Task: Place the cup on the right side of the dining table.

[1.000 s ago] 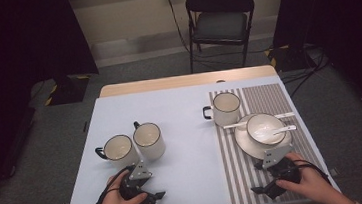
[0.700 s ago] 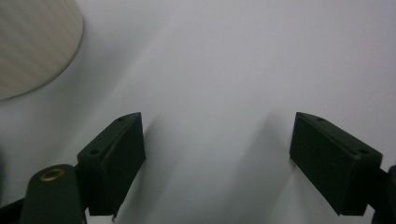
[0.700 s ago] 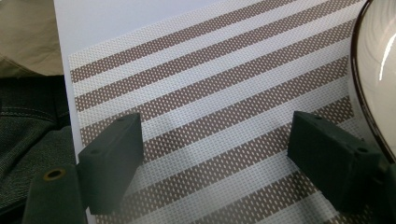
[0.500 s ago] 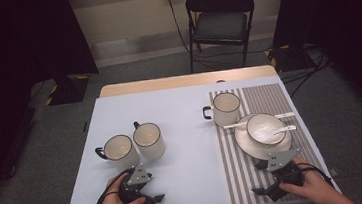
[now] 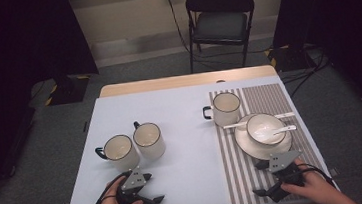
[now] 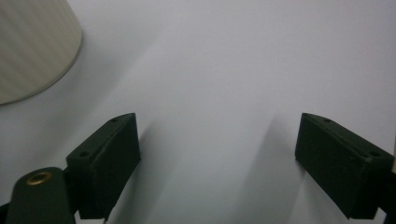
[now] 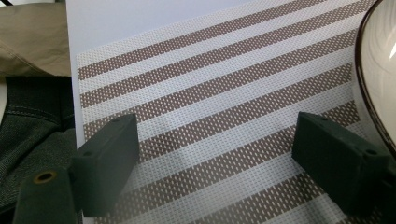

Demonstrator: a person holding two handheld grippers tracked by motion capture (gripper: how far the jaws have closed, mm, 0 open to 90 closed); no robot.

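My left gripper [image 5: 153, 188] rests near the table's front edge, a little in front of two cream mugs [image 5: 118, 150] [image 5: 149, 139]. Its jaws have just been opening and stand wide apart in the left gripper view [image 6: 217, 135], with only bare white table between them. The side of one cream mug [image 6: 32, 46] shows at the upper left. My right gripper [image 5: 260, 178] lies on the striped placemat [image 5: 233, 170], open [image 7: 217, 135], with nothing between its jaws. The plate's dark rim [image 7: 373, 93] is just to their right.
On the placemat stand a third mug [image 5: 226, 108] and a plate [image 5: 246, 146] that holds a bowl [image 5: 262, 127] with a white spoon [image 5: 281, 130]. A black folding chair [image 5: 219, 23] stands beyond the table. The person's trousers [image 7: 32, 116] are at the table's edge.
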